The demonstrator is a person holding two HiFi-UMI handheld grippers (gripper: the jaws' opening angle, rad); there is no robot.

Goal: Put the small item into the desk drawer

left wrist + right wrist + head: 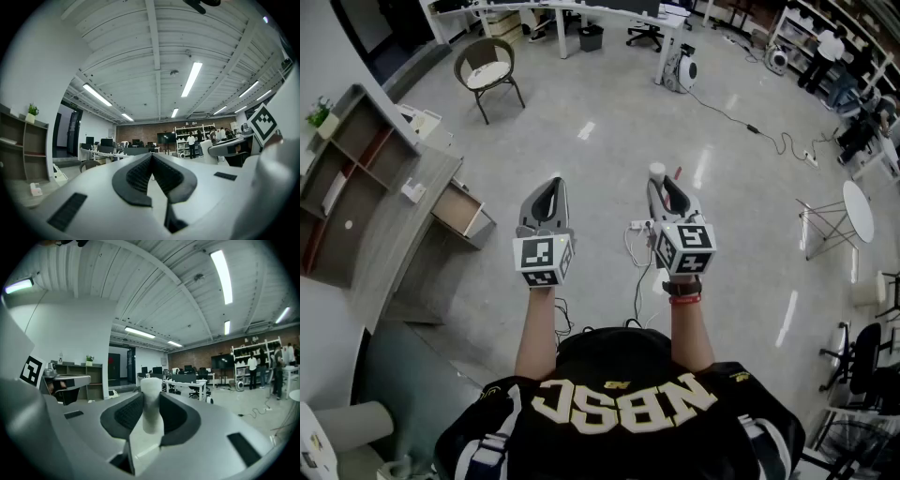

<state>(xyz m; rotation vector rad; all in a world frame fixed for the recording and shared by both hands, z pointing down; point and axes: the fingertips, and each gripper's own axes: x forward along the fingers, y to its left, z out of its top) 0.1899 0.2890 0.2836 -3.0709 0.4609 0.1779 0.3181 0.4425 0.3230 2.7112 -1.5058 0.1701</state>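
Two-handed: holds small white cylinder [151, 401] pinched in right gripper [664, 190], ready for open drawer [461, 212] at mid-left; left gripper [548, 192] closed, empty.

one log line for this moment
left claw: shut, empty | right claw: shut on small white cylinder | grey desk drawer: open, untouched

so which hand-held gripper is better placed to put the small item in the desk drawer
Right. The right hand-held gripper is shut on the small white cylinder, and the desk drawer stands open. The left hand-held gripper is nearer the drawer but shut and empty.
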